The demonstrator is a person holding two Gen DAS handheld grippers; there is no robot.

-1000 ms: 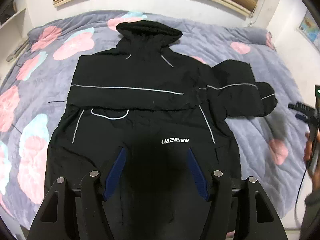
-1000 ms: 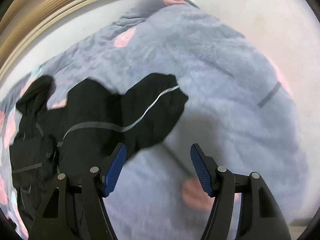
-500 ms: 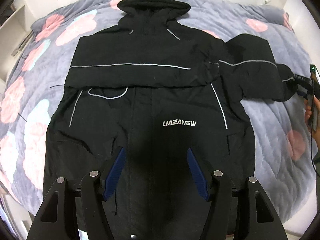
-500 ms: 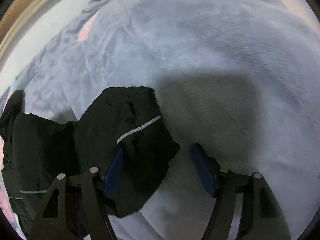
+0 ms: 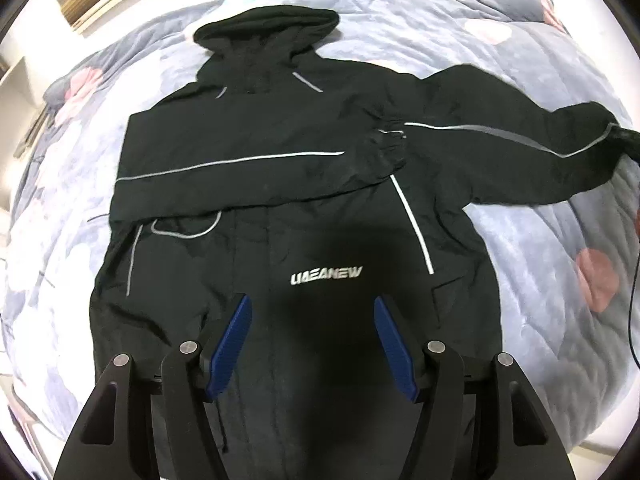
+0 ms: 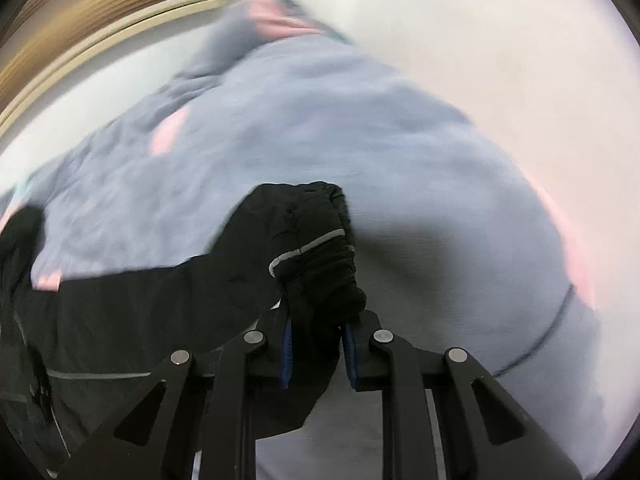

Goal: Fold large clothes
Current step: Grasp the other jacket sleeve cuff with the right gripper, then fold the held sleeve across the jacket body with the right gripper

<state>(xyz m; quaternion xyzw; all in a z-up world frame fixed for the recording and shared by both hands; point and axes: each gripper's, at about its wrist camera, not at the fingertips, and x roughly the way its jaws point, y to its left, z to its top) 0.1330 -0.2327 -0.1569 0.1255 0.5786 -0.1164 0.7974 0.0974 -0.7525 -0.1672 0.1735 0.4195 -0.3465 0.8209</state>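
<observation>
One bed (image 5: 540, 240) fills most of both views, covered by a grey-blue quilt with pink flower patches. On it lies a large black jacket (image 5: 280, 208), front up, hood (image 5: 268, 24) toward the far edge and hem toward the left wrist camera; white lettering sits on the chest and thin reflective piping runs across the body. Its left-hand sleeve as seen is folded flat across the chest, cuff ending near the middle of the garment. The other sleeve (image 5: 520, 152) stretches out sideways to the right edge of that view, raised a little off the quilt at its far end.

From the right wrist camera the same sleeve (image 6: 160, 300) runs in from the left, and its gathered cuff (image 6: 320, 256) bunches just above the fingers. The right hand-held gripper (image 6: 316, 352) is clenched on the cuff fabric, blue pads pressed close on either side of it. This view is blurred, so finer detail of the quilt cannot be told.

The left hand-held gripper (image 5: 314, 344) hangs over the lower front of the jacket, released, blue pads (image 5: 230, 344) wide apart and grasping nothing
</observation>
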